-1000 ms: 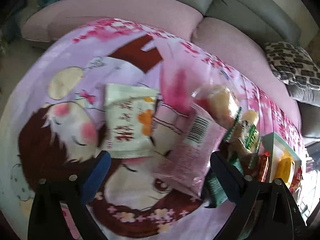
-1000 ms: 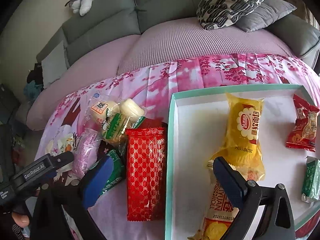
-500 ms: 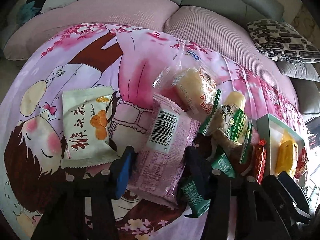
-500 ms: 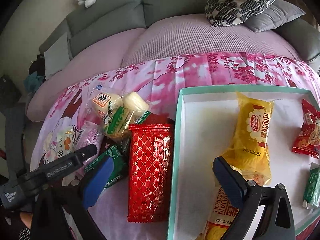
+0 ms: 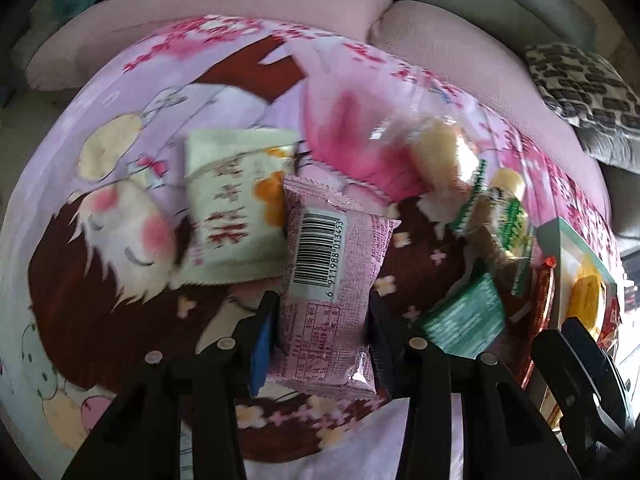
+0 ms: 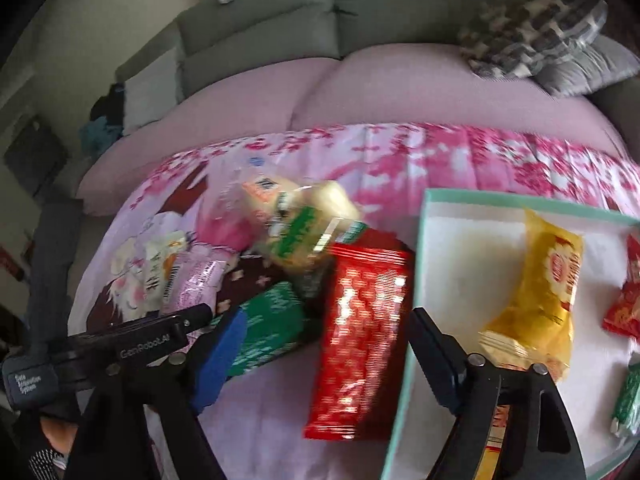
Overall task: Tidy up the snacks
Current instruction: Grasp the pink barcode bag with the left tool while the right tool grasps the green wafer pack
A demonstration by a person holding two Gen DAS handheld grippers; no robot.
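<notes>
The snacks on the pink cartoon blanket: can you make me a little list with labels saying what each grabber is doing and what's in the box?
left gripper: jaws just closed on the pink barcode-printed snack packet
right gripper: jaws closing, astride the long red foil packet, pads not pressing it
box: white tray with teal rim
in box: yellow bread packet, small red packet
still on blanket: cream packet, green packet

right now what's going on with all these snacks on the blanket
A person is sorting snack packets into a teal-rimmed tray with a claw in each hand. The left claw has just been closing and is shut on a pink packet with a barcode. The right claw has been narrowing around a long red packet beside the tray, its pads not yet on it. A yellow packet already lies in the tray; several others remain on the blanket.
</notes>
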